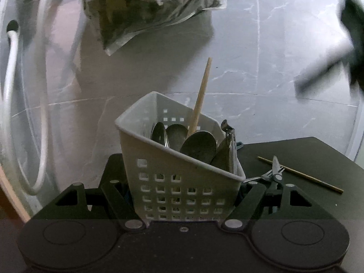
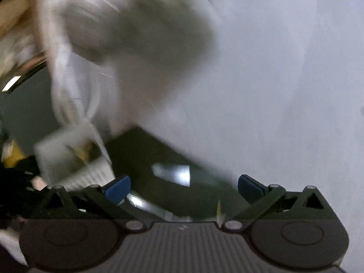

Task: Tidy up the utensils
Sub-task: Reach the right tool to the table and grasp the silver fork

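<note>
The left gripper [image 1: 184, 195] has its black fingers [image 1: 113, 195] pinching a white perforated plastic utensil caddy [image 1: 177, 182], which sits between them at the near edge of a dark matte surface [image 1: 307, 157]. The caddy stands upright, with one corner turned toward the camera. Inside it several steel spoons [image 1: 198, 146] stand bowl-up, handles down, and a pale wooden chopstick [image 1: 201, 95] rises from among them, its long axis leaning slightly right with the tip pointing up toward the grey marbled wall [image 1: 250, 56]. A serrated steel knife [image 1: 231, 150] leans against the caddy's right rim. Just right of the caddy, a steel fork [image 1: 266, 176] lies flat on the surface, tines pointing right, beside a small pair of pliers [image 1: 276, 170]. A thin bamboo skewer [image 1: 300, 174] lies behind them, its long axis running diagonally from upper left to lower right. A clear plastic bag of dark contents [image 1: 147, 6] hangs above, and white hoses [image 1: 43, 113] loop down at the left. The right wrist view is heavily blurred: the right gripper [image 2: 184, 188] has its blue-tipped fingers [image 2: 118, 187] spread wide apart with nothing between them, above the dark surface, with the white caddy a smear at the left.
</note>
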A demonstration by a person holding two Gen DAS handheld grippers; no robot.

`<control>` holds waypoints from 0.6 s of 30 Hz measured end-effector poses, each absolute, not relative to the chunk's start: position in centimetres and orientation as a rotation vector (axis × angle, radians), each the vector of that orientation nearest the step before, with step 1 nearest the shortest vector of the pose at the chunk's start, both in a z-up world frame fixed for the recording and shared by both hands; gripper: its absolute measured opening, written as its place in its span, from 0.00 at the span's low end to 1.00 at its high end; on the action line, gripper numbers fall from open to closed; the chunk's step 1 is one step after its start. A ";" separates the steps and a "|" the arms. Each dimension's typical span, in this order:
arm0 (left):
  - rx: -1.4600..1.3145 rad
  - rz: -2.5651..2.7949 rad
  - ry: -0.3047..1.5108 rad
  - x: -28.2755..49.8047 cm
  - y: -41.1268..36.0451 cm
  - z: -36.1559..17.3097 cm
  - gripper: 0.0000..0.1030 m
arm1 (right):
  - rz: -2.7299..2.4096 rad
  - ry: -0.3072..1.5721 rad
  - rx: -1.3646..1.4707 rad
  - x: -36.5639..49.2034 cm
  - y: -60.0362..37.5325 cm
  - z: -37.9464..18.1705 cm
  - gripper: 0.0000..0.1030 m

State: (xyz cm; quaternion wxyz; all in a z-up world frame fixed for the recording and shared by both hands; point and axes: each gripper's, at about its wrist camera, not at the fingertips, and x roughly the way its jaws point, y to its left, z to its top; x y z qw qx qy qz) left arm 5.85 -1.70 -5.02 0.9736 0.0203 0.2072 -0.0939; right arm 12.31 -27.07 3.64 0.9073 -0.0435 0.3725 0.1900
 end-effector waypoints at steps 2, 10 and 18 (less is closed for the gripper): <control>0.041 -0.169 0.427 5.8 -1.9 -4.9 0.74 | 0.376 0.810 -0.065 13.4 -27.6 -0.6 0.98; 0.039 -0.107 0.439 6.3 -3.0 -4.6 0.74 | 0.562 0.740 -0.220 21.3 -24.6 -5.0 0.94; 0.026 -0.054 0.435 6.0 -4.2 -4.7 0.74 | 0.918 0.820 -0.498 28.7 -22.1 -5.8 0.94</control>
